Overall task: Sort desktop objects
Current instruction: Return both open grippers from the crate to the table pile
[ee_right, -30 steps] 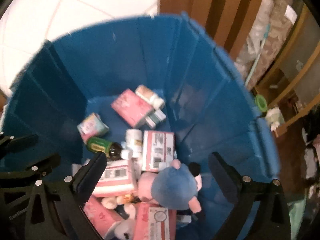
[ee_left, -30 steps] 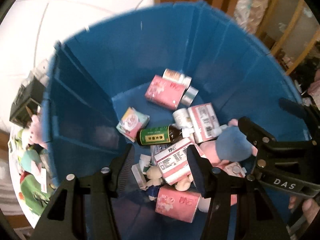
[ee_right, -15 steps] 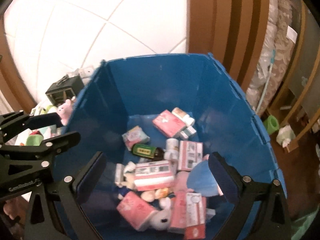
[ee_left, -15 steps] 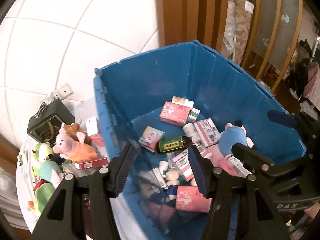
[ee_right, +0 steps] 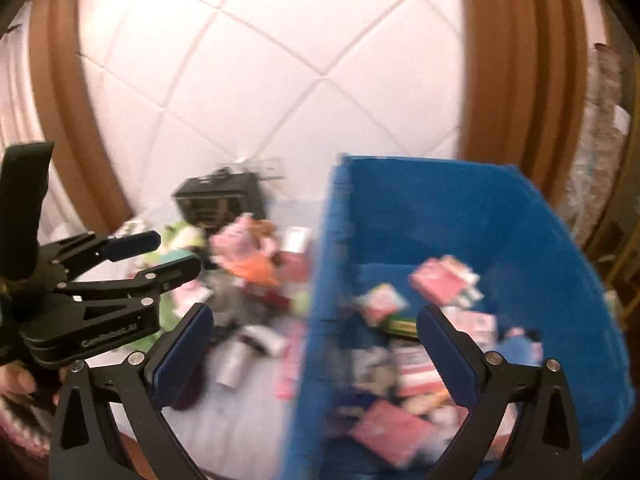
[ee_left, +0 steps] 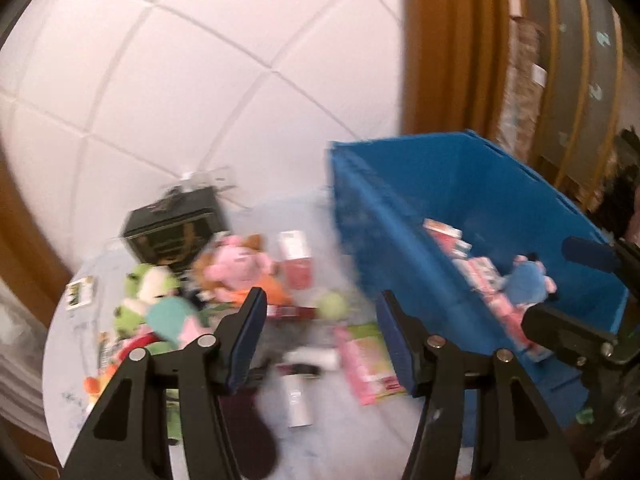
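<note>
A deep blue plastic bin [ee_left: 460, 216] stands at the right edge of a pale round table [ee_left: 328, 440]. Only the right wrist view looks down to its floor, where pink boxes [ee_right: 438, 280], a dark green bottle [ee_right: 400, 326] and a blue plush toy [ee_right: 520, 346] lie jumbled together (all badly blurred). The left wrist view sees just the top of that pile over the bin's near wall.

Left of the bin, the tabletop holds the unsorted heap. A black box [ee_left: 176, 228] sits toward the far edge, with a pink pig plush in orange [ee_left: 236, 268] in front of it and green plush toys [ee_left: 148, 292] nearer the left edge. Closer in lie a pink packet [ee_left: 368, 360] and small white bottles [ee_left: 298, 396], clearer in the left wrist view.

The left gripper [ee_left: 320, 340] hangs above this heap, its jaws opening, nothing between them. The right gripper [ee_right: 312, 354] straddles the bin's left wall, jaws spread wide and empty.
</note>
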Motion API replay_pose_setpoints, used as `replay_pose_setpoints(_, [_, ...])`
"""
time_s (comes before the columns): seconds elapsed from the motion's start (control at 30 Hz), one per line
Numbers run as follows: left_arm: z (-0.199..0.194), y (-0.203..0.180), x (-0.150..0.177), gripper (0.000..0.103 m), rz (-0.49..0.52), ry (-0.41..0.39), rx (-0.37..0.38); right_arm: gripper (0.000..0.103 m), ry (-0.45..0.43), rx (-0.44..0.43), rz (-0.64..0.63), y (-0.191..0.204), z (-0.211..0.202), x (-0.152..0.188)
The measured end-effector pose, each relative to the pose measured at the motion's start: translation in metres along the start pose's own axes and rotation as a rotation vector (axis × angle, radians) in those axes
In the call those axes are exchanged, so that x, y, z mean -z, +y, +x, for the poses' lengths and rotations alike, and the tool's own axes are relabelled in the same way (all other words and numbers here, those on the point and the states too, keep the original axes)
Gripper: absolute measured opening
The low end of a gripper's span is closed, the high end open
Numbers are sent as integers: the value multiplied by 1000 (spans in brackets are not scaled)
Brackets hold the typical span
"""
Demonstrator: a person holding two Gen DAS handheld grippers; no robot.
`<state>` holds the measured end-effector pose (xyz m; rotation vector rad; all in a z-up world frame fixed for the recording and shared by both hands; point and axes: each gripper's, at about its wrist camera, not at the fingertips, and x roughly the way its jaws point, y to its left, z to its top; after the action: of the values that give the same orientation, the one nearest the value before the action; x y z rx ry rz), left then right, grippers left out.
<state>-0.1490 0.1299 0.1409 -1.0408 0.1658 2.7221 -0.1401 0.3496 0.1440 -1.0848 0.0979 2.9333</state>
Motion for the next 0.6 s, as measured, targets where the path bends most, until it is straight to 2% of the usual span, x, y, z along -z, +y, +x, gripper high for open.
replay_pose_setpoints(0.07, [-5, 31, 14, 74, -27, -15, -23, 103, 5, -26, -8, 26, 10, 2])
replay_pose_setpoints(0.23, [-5, 90, 50, 75, -80, -23, -82, 103, 48, -82, -8, 74, 46, 13])
replay_pose_setpoints(0.37, [11, 124, 83, 75, -130, 34, -108, 103, 105, -111, 5, 95, 79, 29])
replay_pose_setpoints(0.6, [50, 143, 139, 75, -159, 122, -115, 103, 187, -99, 25, 113, 123, 64])
